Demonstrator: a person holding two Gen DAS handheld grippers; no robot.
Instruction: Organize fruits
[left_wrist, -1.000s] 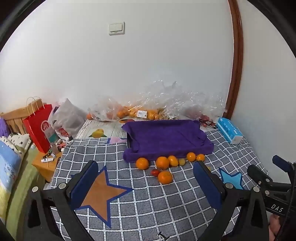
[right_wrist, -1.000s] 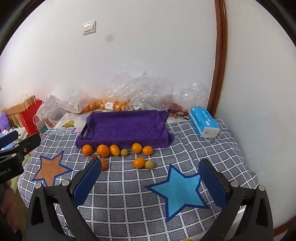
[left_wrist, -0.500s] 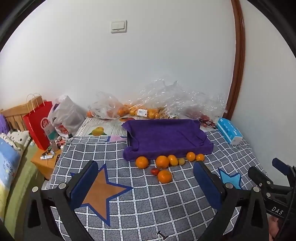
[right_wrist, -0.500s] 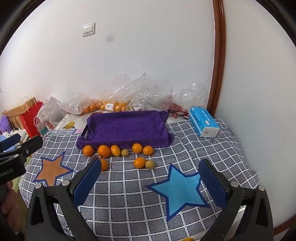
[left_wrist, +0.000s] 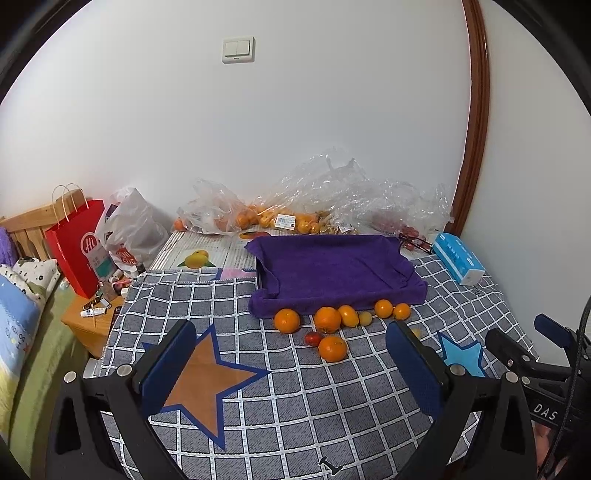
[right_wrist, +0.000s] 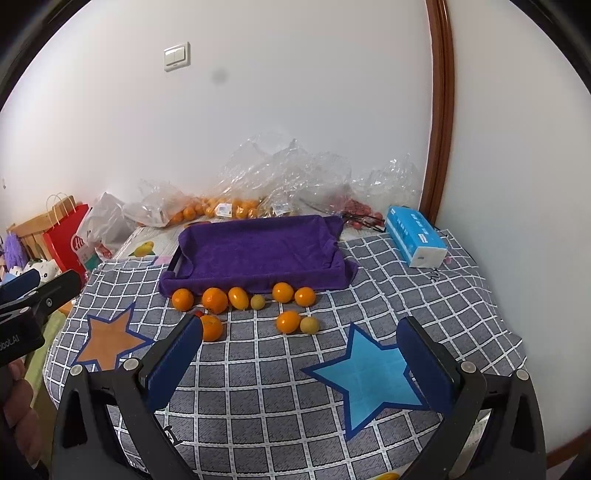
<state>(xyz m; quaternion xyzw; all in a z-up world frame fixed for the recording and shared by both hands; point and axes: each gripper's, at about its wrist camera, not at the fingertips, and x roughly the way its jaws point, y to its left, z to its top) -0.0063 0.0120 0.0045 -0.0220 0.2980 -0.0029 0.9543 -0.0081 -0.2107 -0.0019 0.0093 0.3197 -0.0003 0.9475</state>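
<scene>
A tray lined with a purple towel (left_wrist: 332, 269) (right_wrist: 258, 251) sits on the grey checked cloth. Several oranges (left_wrist: 327, 319) (right_wrist: 214, 300) lie in a row along its front edge, with small yellow-green fruits (right_wrist: 309, 325) and a small red fruit (left_wrist: 313, 338) among them. One orange (left_wrist: 332, 349) lies nearer me. My left gripper (left_wrist: 291, 365) is open and empty, above the cloth in front of the fruit. My right gripper (right_wrist: 301, 354) is open and empty, above the blue star (right_wrist: 369, 376).
Plastic bags of oranges (left_wrist: 266, 218) lie against the wall behind the tray. A blue tissue pack (right_wrist: 415, 240) lies at the right. A red paper bag (left_wrist: 77, 247) and a small wooden table (left_wrist: 88, 325) stand left of the bed. An orange star (left_wrist: 199, 384) marks the cloth.
Both views shift slightly; the fruit and tray have not moved. Both grippers stay open.
</scene>
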